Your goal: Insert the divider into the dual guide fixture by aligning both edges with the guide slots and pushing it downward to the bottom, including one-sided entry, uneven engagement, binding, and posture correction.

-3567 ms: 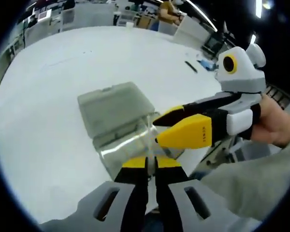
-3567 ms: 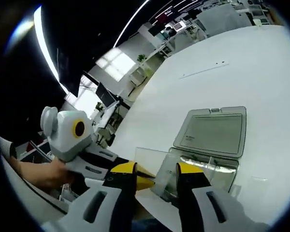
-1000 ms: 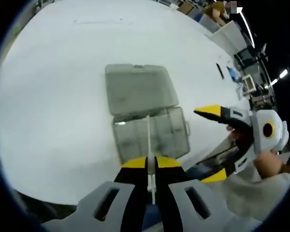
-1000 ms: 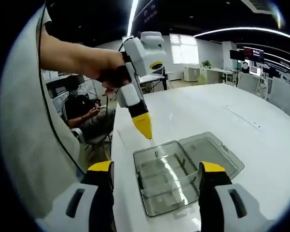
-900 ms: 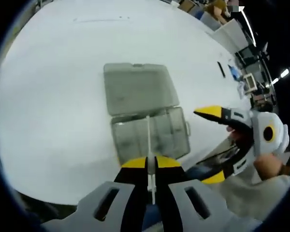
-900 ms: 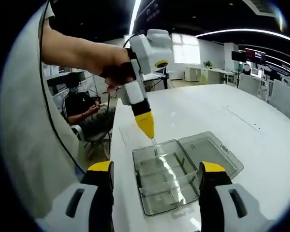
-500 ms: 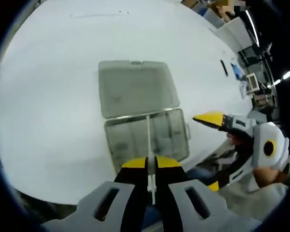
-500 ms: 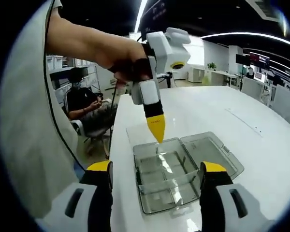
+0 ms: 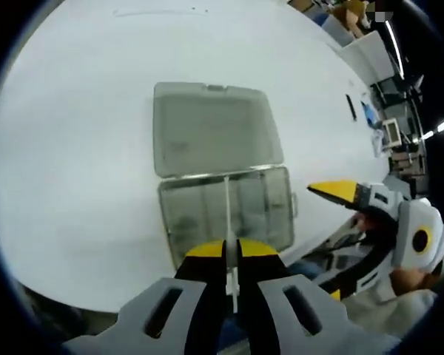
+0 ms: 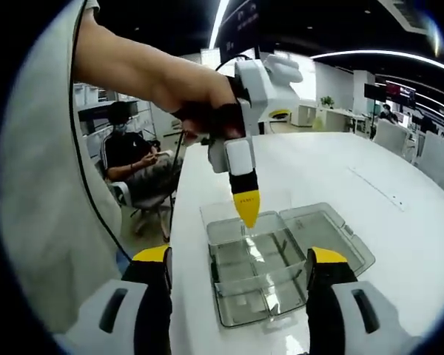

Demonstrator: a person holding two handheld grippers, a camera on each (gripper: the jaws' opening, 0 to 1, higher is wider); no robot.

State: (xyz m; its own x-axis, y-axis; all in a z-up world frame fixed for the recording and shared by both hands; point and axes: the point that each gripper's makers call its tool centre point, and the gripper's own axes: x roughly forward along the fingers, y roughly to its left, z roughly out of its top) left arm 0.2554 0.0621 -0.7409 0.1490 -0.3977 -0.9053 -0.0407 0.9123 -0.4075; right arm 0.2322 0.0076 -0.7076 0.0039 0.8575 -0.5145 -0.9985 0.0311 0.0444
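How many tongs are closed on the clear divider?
1: the left tongs pinch the divider above the open box. The right tongs are open, nearer than the box.

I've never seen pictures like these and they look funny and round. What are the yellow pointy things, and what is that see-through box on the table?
A person holds a hand tool in each hand, and each tool has two yellow-tipped jaws that pinch like tongs. A little camera rides on each tool, and its lens makes the pictures round.

The left gripper view looks down along the left gripper. Its jaws are pinched shut on a thin clear sheet, the divider, seen edge-on like a pale line. Below it, a clear plastic box lies on the white table, its lid folded flat open.

The right gripper view looks along the right gripper, whose jaws stand wide apart with nothing in them. From there you see the person's hand pointing the left gripper straight down over the same box, ready to slide the divider in.
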